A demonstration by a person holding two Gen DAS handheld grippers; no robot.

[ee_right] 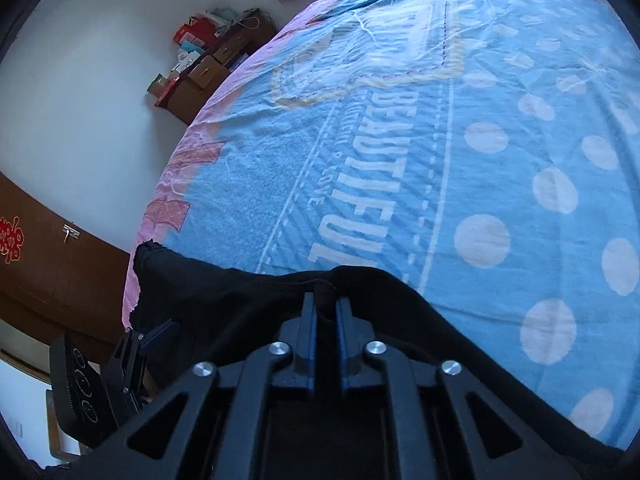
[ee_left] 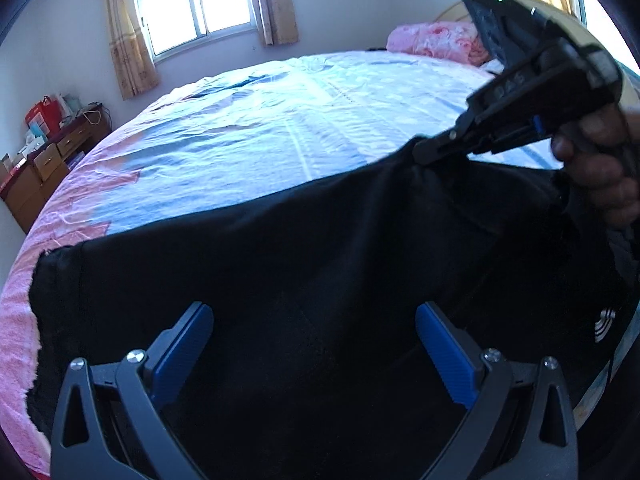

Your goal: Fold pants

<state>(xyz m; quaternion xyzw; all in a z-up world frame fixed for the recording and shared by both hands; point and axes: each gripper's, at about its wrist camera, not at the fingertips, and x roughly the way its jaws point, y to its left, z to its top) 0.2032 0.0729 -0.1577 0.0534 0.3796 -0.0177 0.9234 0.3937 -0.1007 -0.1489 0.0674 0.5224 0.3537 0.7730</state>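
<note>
Black pants point(ee_left: 280, 264) lie along the near edge of the bed, with a white logo at the right. They also show in the right wrist view point(ee_right: 224, 300). My left gripper point(ee_left: 314, 340) is open, its blue pads point(ee_left: 188, 348) spread wide just above the black cloth, holding nothing. My right gripper point(ee_right: 325, 304) is shut on the pants' upper edge and lifts it off the bed. The left wrist view shows it point(ee_left: 426, 154) pinching the raised fold at the upper right. The left gripper appears low at the left in the right wrist view point(ee_right: 160, 332).
The bed sheet point(ee_right: 400, 160) is blue with white dots and lettering and a pink border point(ee_left: 60, 240). A pink quilt point(ee_left: 432, 40) lies at the head. A wooden dresser point(ee_left: 44, 164) with clutter stands by the far wall under a window point(ee_left: 196, 8).
</note>
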